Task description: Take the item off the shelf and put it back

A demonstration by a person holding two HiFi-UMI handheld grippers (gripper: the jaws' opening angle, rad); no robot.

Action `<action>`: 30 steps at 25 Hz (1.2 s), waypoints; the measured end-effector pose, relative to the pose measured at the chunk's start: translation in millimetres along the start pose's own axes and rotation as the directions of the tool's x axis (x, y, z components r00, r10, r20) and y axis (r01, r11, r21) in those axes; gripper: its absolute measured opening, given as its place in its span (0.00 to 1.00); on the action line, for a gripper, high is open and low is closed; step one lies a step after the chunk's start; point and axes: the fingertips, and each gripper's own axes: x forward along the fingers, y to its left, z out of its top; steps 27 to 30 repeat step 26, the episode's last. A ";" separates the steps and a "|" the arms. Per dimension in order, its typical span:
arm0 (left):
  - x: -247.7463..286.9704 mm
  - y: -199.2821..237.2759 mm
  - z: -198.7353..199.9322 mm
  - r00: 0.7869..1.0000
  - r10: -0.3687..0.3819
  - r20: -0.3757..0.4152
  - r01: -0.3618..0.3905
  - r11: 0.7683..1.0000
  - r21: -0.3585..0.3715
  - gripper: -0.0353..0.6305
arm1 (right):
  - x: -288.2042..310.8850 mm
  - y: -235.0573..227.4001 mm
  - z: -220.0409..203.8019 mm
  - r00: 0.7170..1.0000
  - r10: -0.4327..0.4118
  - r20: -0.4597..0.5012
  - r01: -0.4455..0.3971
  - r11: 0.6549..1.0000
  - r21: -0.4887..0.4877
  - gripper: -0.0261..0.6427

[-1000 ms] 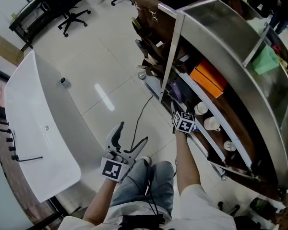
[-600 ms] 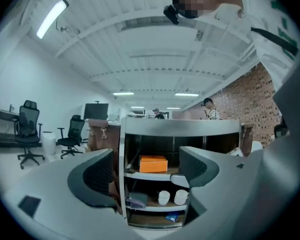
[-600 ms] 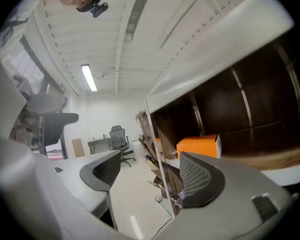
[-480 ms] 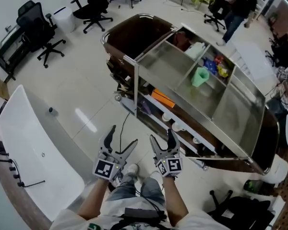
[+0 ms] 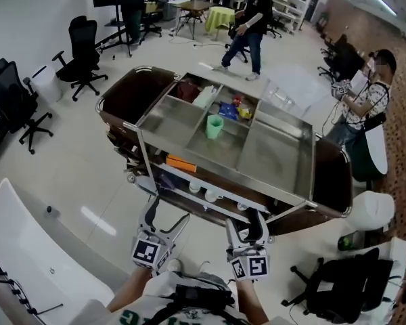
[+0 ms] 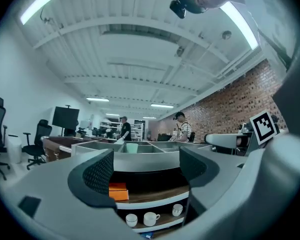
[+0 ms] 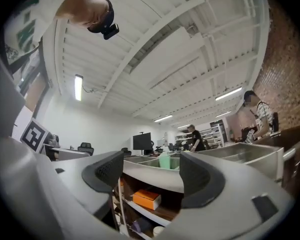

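Note:
A steel-topped cart (image 5: 277,156) with wooden shelves stands in front of me. An orange box (image 5: 181,162) lies on its upper shelf, also seen as the orange box (image 6: 118,191) and the orange box (image 7: 146,199) in the two gripper views. White cups (image 5: 206,193) sit on the shelf below. My left gripper (image 5: 168,212) is open and empty, short of the cart. My right gripper (image 5: 245,222) hovers beside it, its jaws closing with nothing between them. Both point at the shelves from a distance.
A green cup (image 5: 214,126) and small items stand in the cart's top tray. A person (image 5: 247,22) walks behind the cart; another person (image 5: 365,107) stands at the right. Office chairs (image 5: 81,49) are at the left, a white table (image 5: 27,249) at the near left and a black chair (image 5: 338,283) at the near right.
The right gripper has pulled back from the shelf and now sits beside the left one. The view has lifted, so the whole cart shows, farther away.

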 end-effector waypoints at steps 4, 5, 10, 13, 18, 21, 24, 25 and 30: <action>20.3 -23.3 9.6 0.999 -0.050 0.017 0.050 0.999 0.003 0.63 | -20.8 -35.2 15.0 0.993 -0.117 -0.002 0.117 0.993 -0.018 0.55; 25.5 -26.7 13.8 0.998 -0.064 0.024 0.064 0.998 0.008 0.63 | -22.6 -40.4 17.6 0.991 -0.136 0.001 0.136 0.991 -0.014 0.55; 36.7 -35.9 23.2 0.995 -0.080 0.051 0.079 0.997 0.027 0.63 | -26.1 -46.6 24.5 0.990 -0.140 0.008 0.140 0.989 -0.037 0.55; 37.9 -40.6 23.1 0.995 -0.083 0.052 0.082 0.996 0.020 0.63 | -25.2 -52.9 28.7 0.990 -0.141 0.021 0.141 0.989 -0.038 0.55; 35.2 -38.8 18.8 0.997 -0.074 0.038 0.073 0.997 0.014 0.63 | -22.9 -60.8 30.5 0.990 -0.135 0.032 0.136 0.990 -0.035 0.55; 34.0 -34.2 19.6 0.998 -0.053 0.038 0.053 0.999 0.009 0.63 | -24.0 -62.2 27.6 0.991 -0.128 0.025 0.128 0.991 -0.024 0.55; 36.4 -32.3 23.2 0.998 -0.046 0.041 0.046 0.999 0.012 0.63 | -21.4 -62.6 25.7 0.993 -0.115 0.021 0.115 0.993 -0.021 0.55; 37.6 -32.2 24.4 0.998 -0.046 0.041 0.046 0.999 0.013 0.63 | -20.2 -63.0 25.3 0.994 -0.111 0.020 0.111 0.994 -0.020 0.55; 38.8 -32.4 25.7 0.998 -0.047 0.040 0.047 0.999 0.014 0.63 | -19.0 -63.4 24.8 0.994 -0.108 0.018 0.108 0.994 -0.019 0.55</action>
